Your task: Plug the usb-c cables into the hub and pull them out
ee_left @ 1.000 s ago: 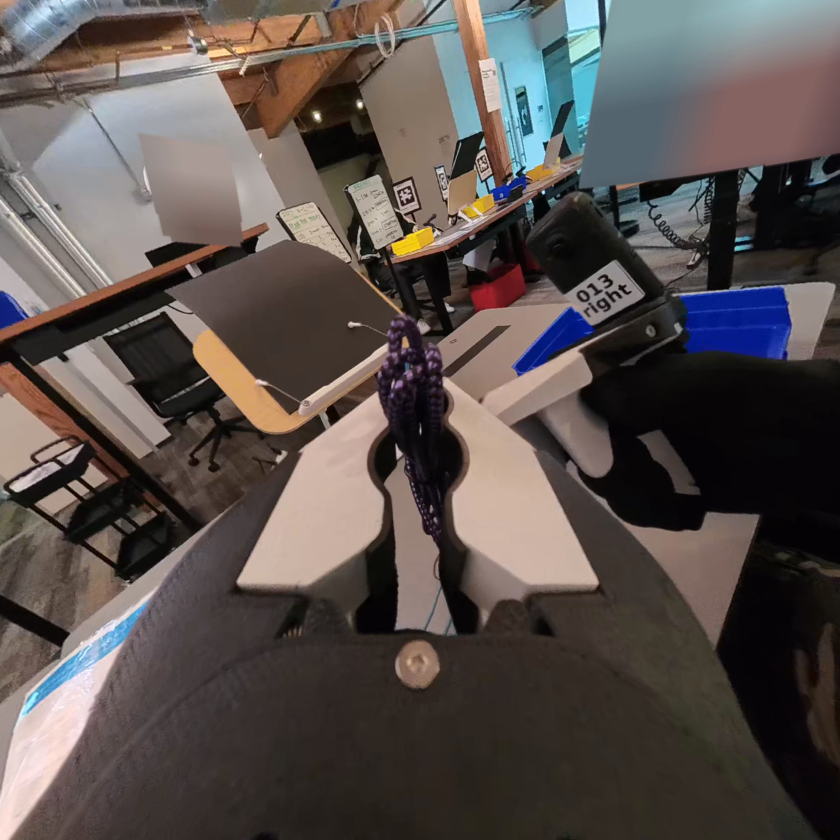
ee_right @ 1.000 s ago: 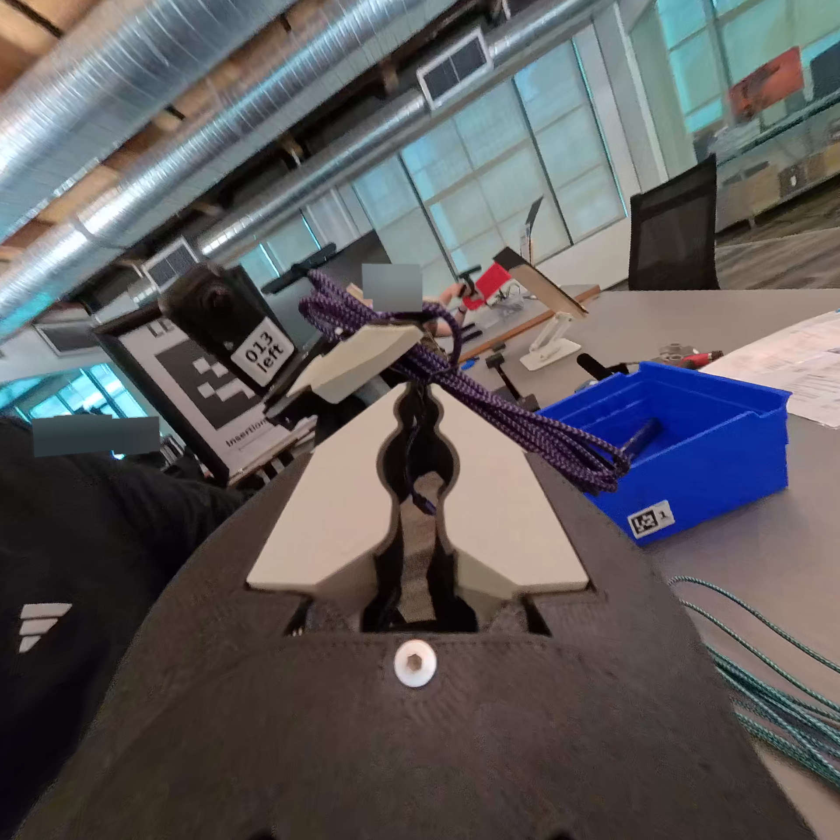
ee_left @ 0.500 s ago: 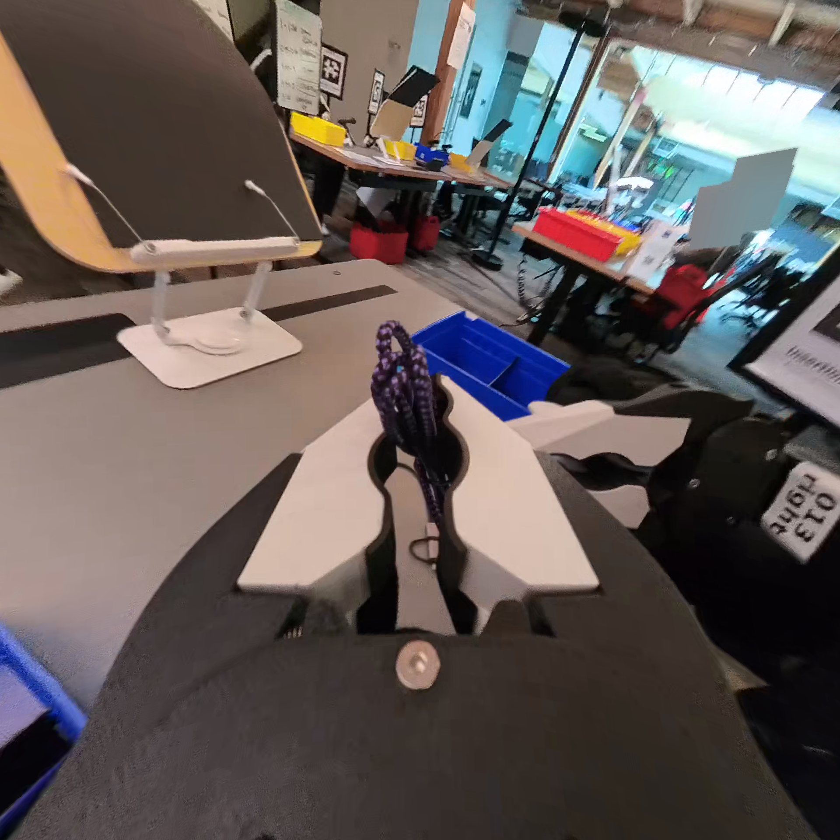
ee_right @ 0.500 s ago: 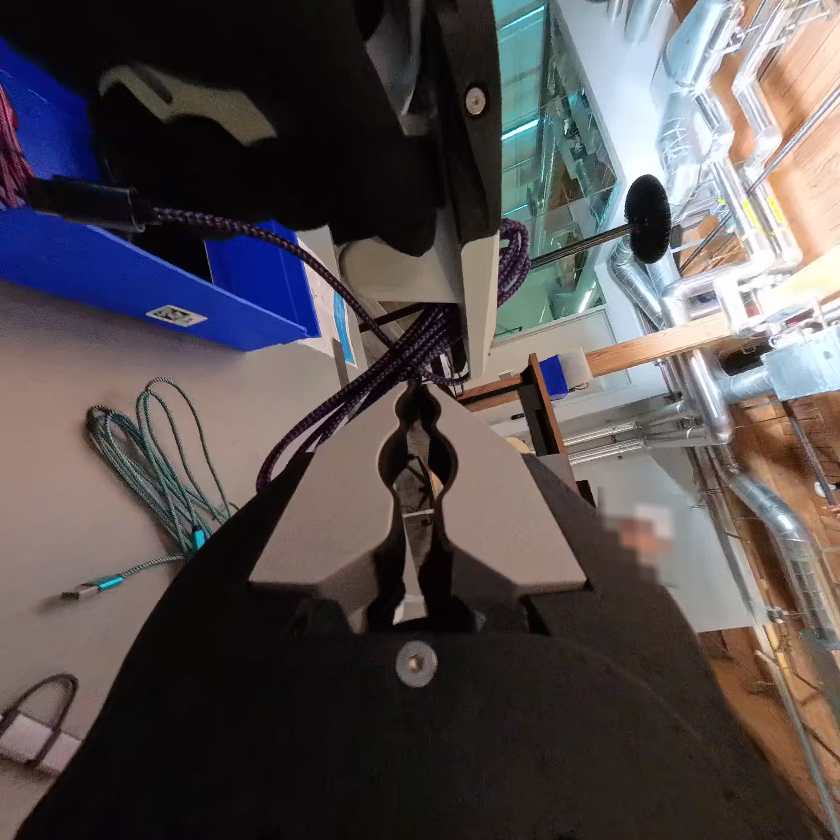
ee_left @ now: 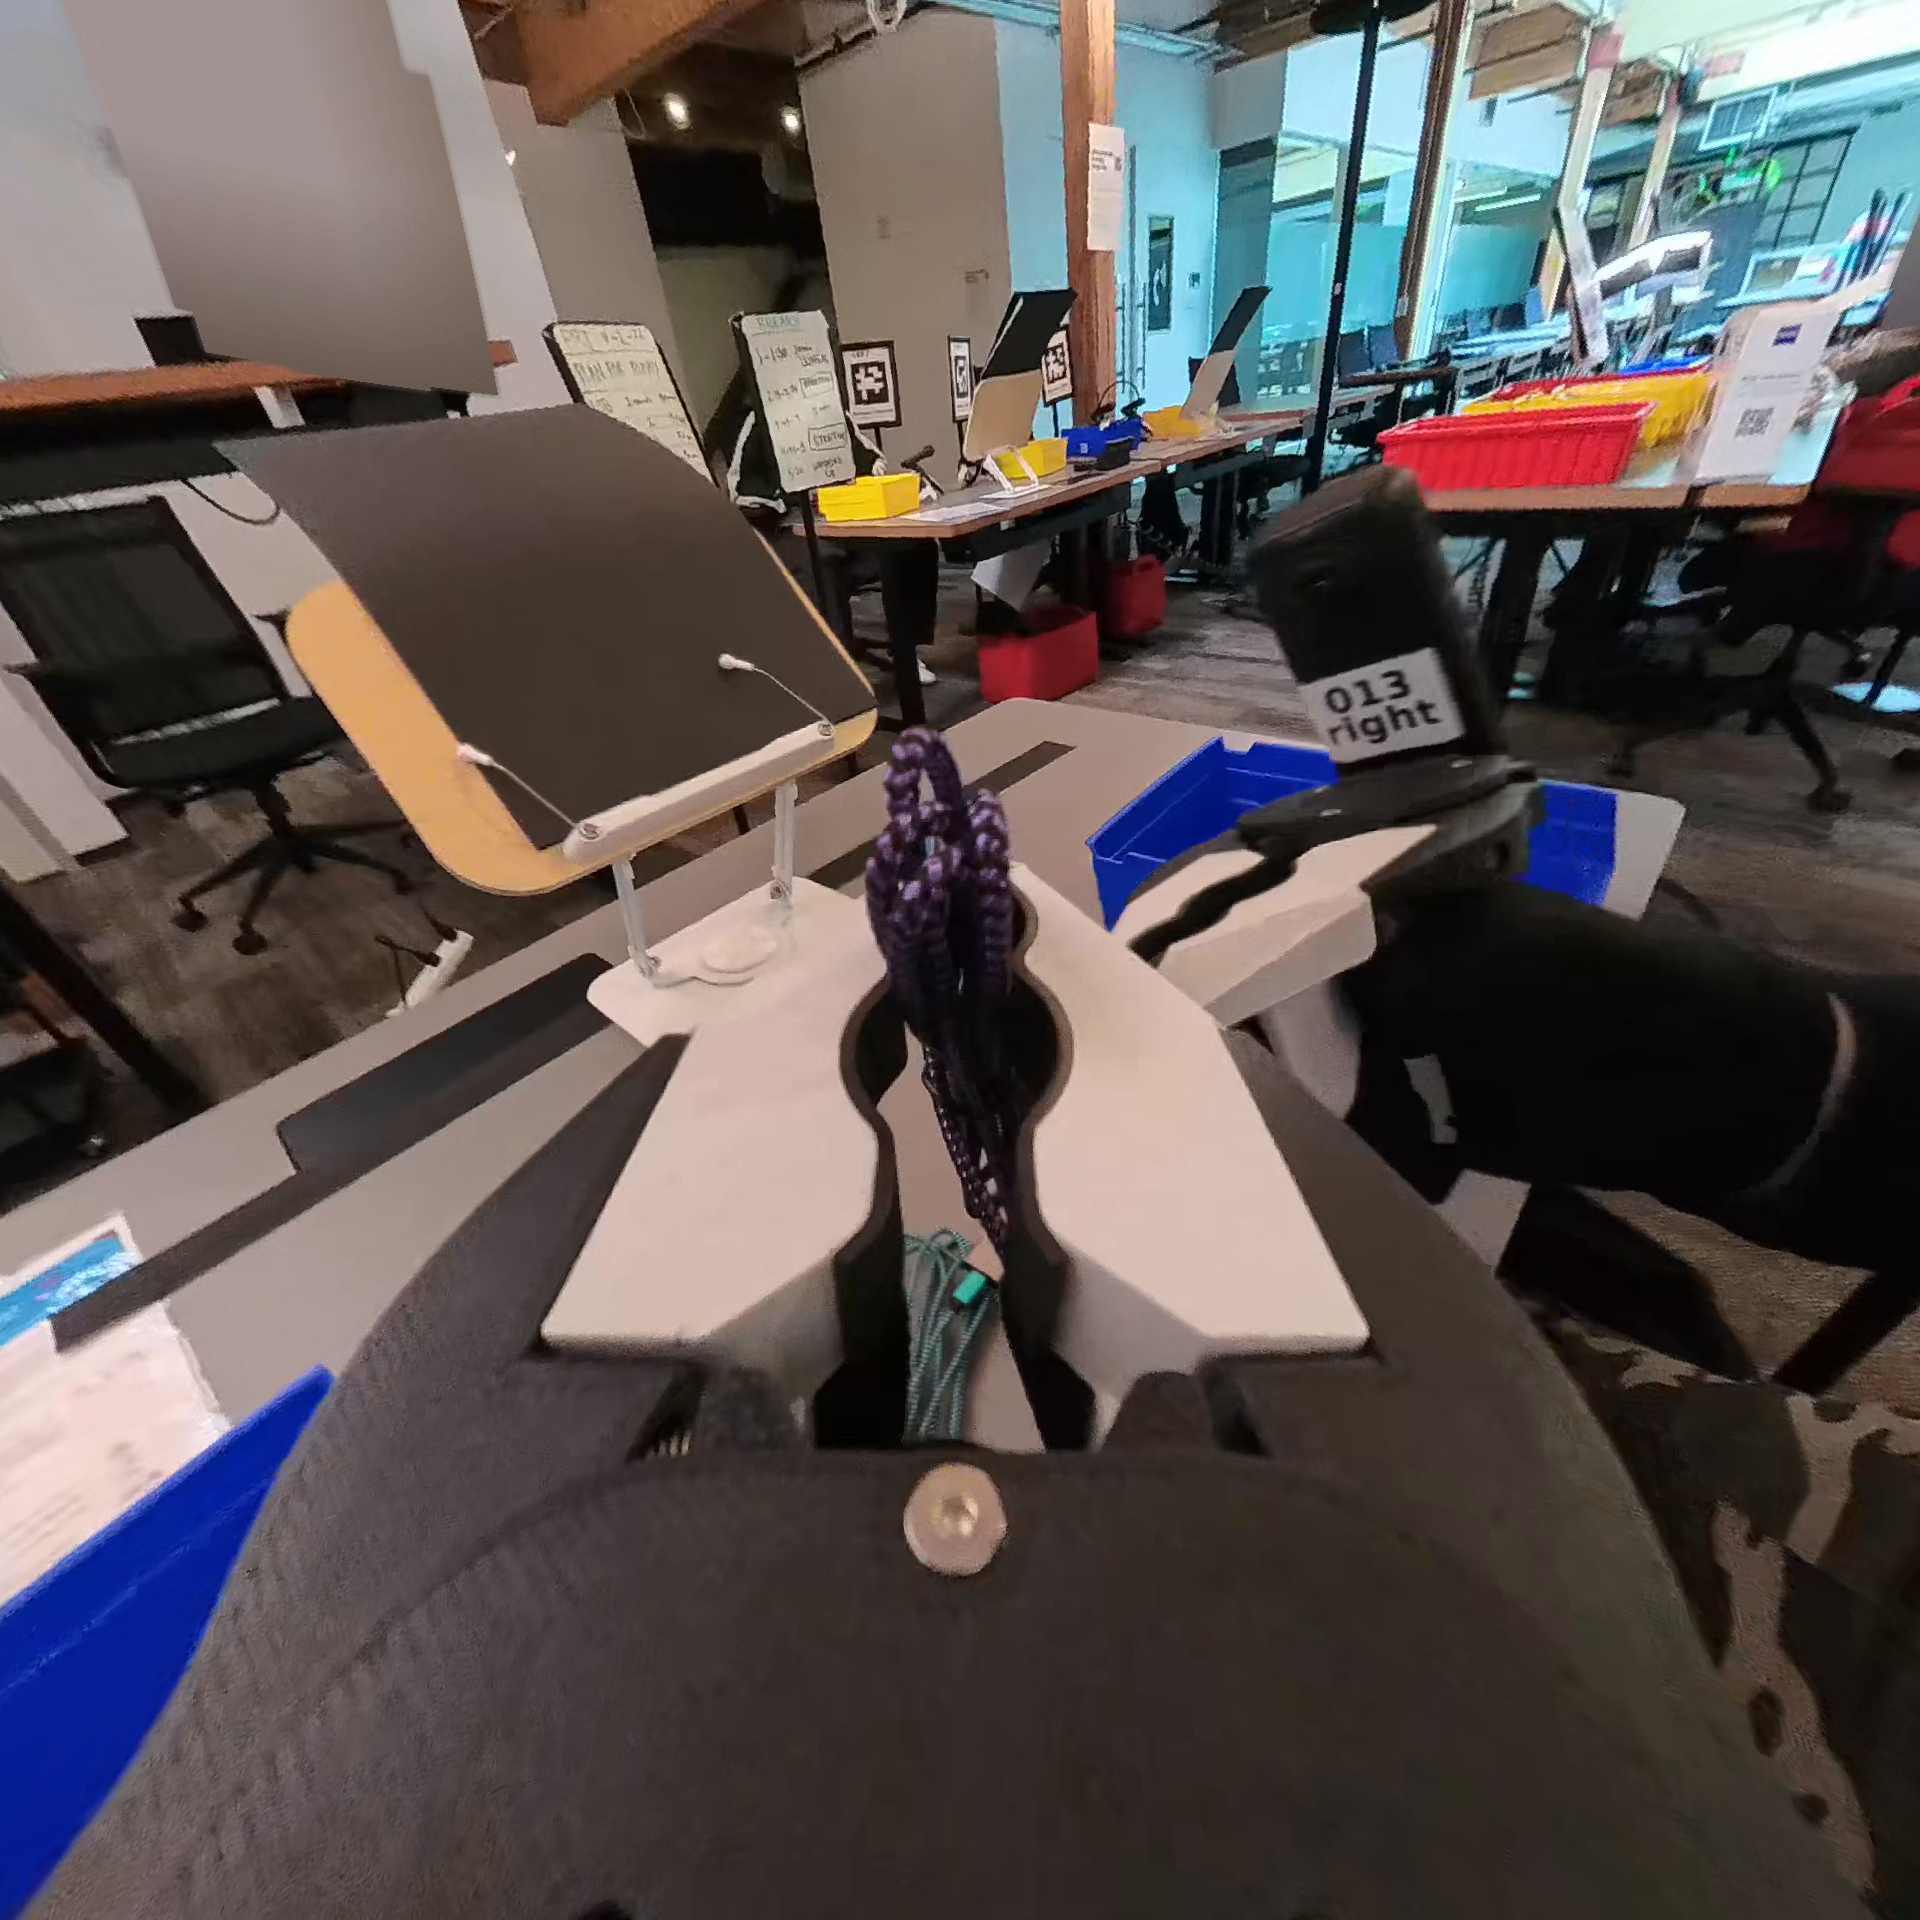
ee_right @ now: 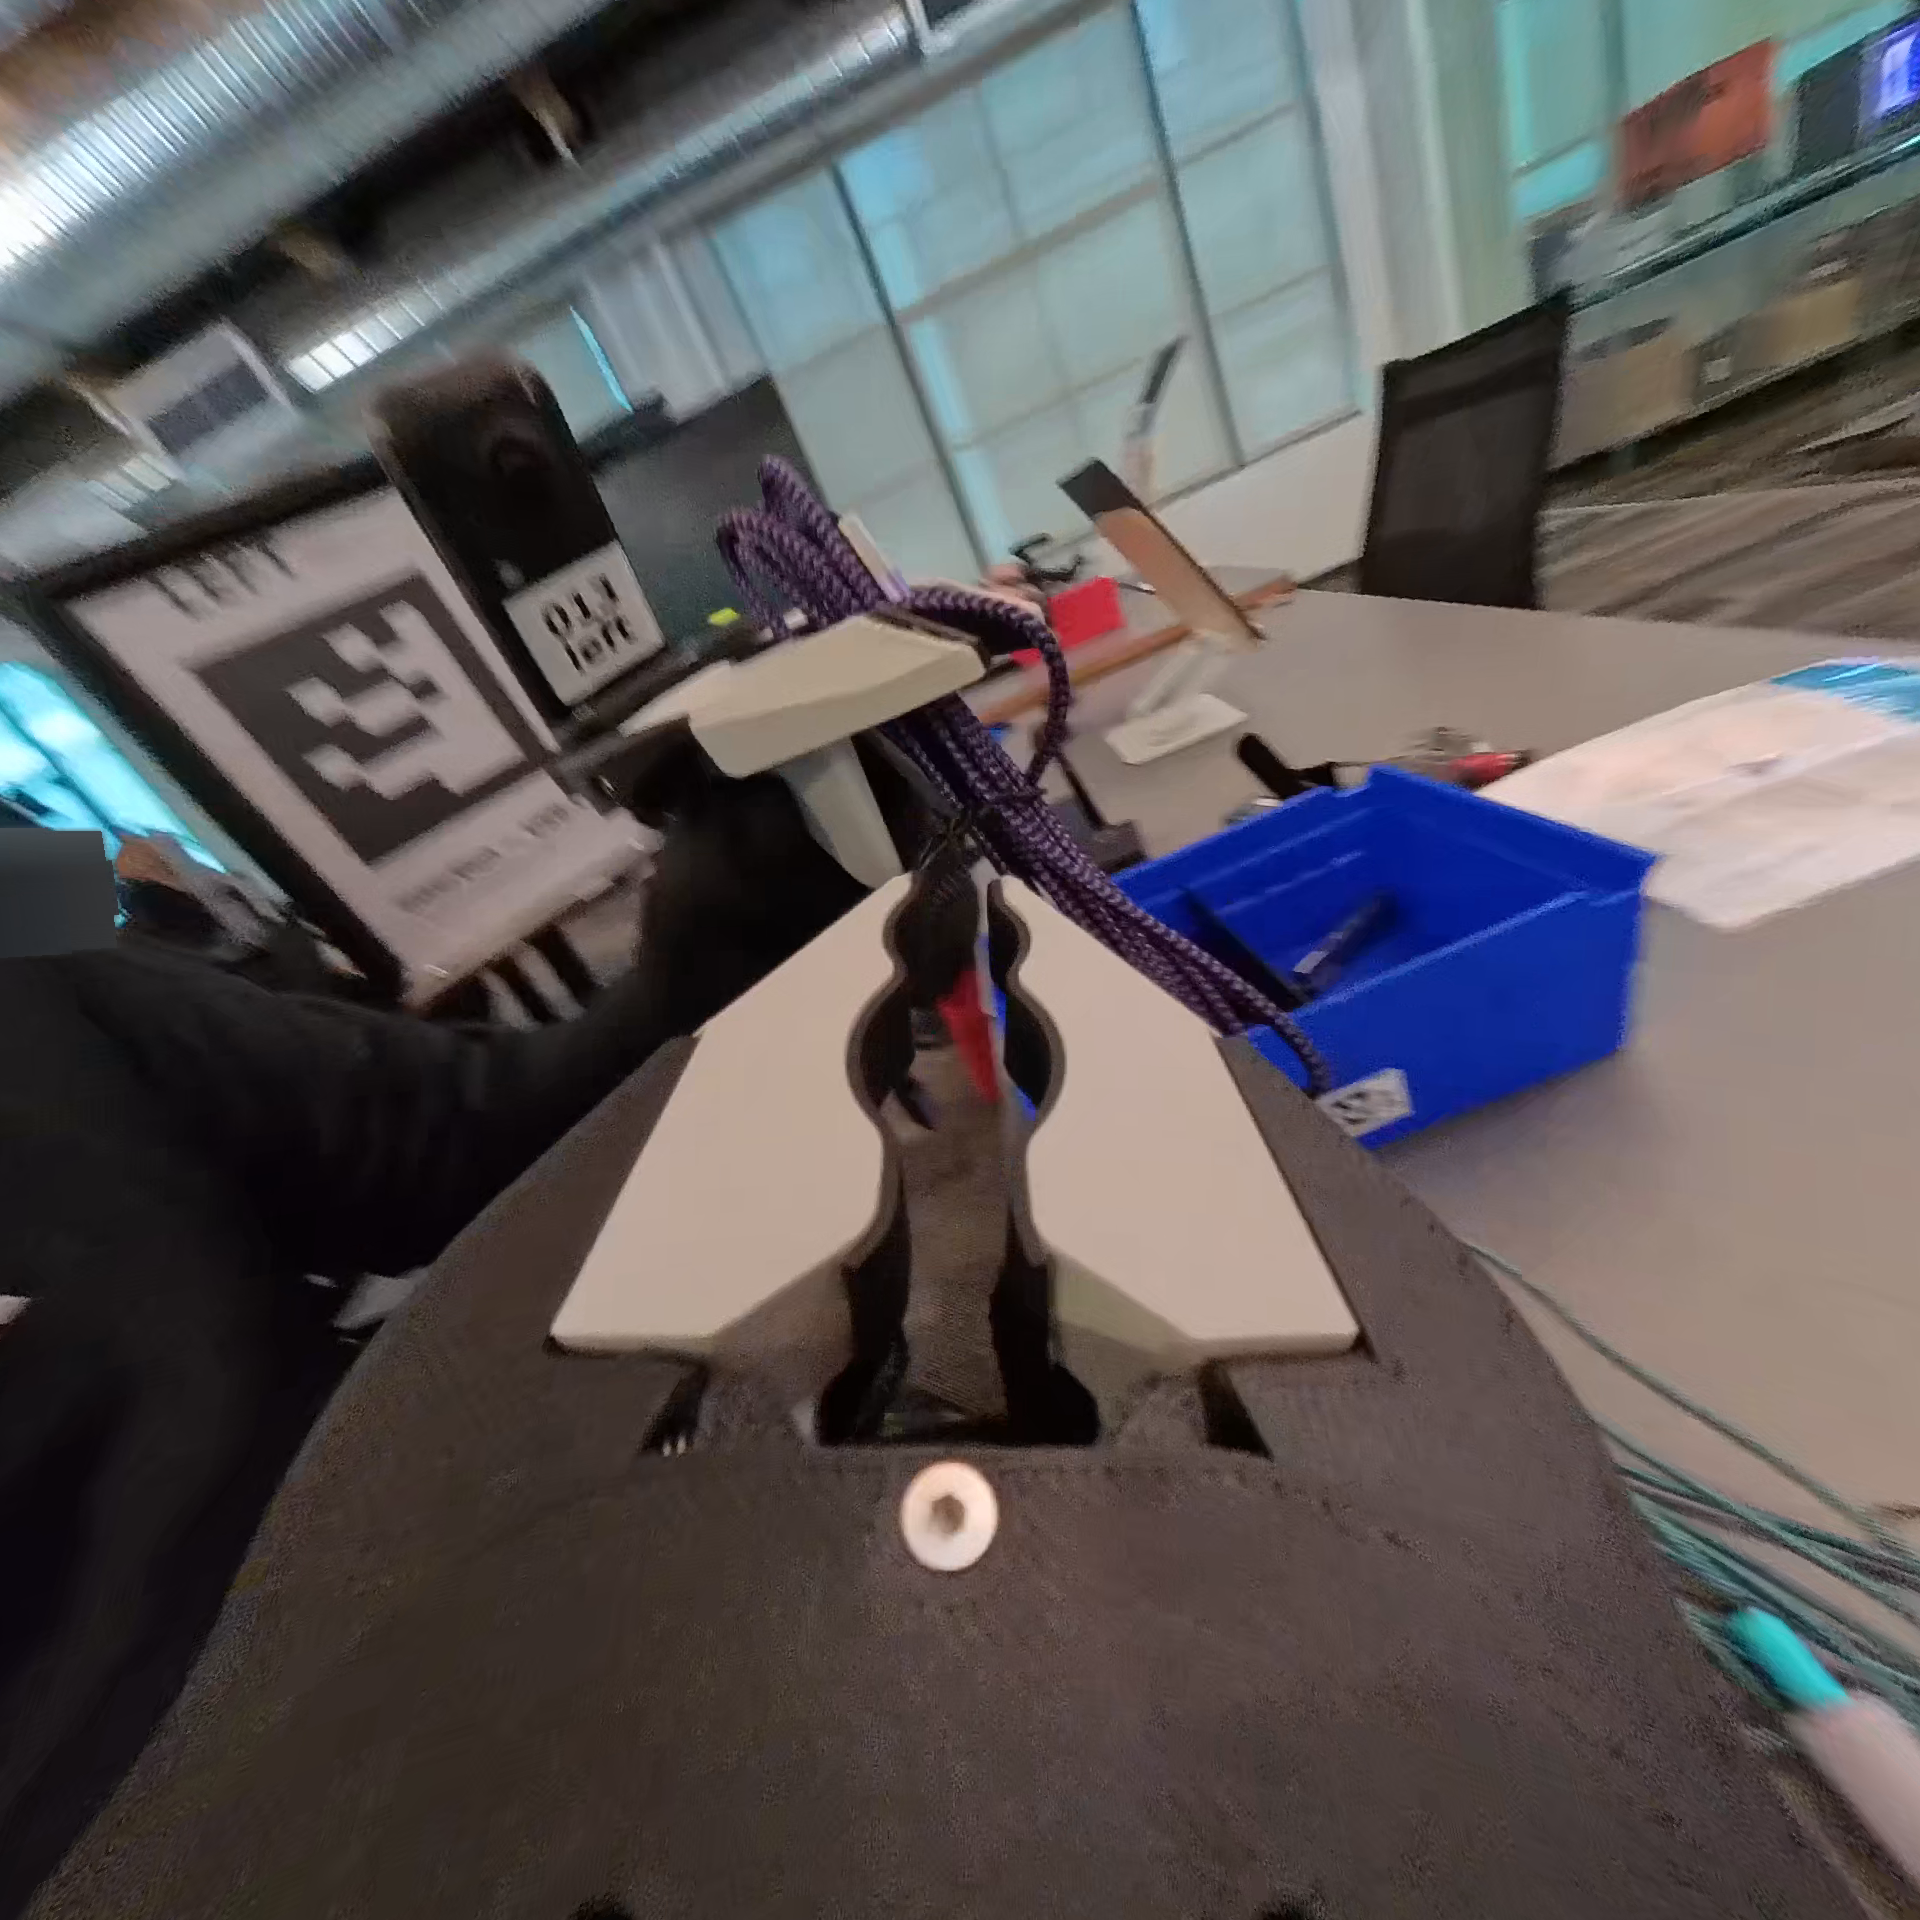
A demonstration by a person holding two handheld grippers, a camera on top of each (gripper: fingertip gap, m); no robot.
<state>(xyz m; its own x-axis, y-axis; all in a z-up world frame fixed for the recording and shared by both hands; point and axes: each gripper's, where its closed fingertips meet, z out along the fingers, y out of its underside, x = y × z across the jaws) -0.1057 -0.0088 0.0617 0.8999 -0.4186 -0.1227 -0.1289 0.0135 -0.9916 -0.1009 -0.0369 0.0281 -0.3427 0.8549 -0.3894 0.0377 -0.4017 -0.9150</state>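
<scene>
A coiled purple braided USB-C cable [ee_left: 940, 883] is clamped in my left gripper [ee_left: 951, 925], which is shut on it and holds it above the grey table [ee_left: 499, 1101]. My right gripper [ee_right: 951, 883], held by a black-gloved hand, meets the bundle from the right. Its jaws are nearly closed on a thin black strap [ee_right: 940, 868] at the bundle. The right gripper also shows in the left wrist view [ee_left: 1153, 935]. In the right wrist view the left gripper [ee_right: 971, 649] holds the purple loops [ee_right: 997, 800]. A teal cable [ee_right: 1756, 1558] lies on the table. No hub is in view.
A blue bin [ee_right: 1455, 956] stands on the table just behind the grippers and also shows in the left wrist view [ee_left: 1195, 821]. A tilted board on a white stand [ee_left: 582, 623] stands at the back left. Another blue bin edge [ee_left: 135, 1558] is near left. Papers [ee_right: 1766, 769] lie at far right. There is about 4 cm between the tips of the two grippers.
The right wrist view was rolled sideways half a second ago and is upright again. The left gripper has swung back towards the stand. It still holds the purple bundle, with the right gripper at it.
</scene>
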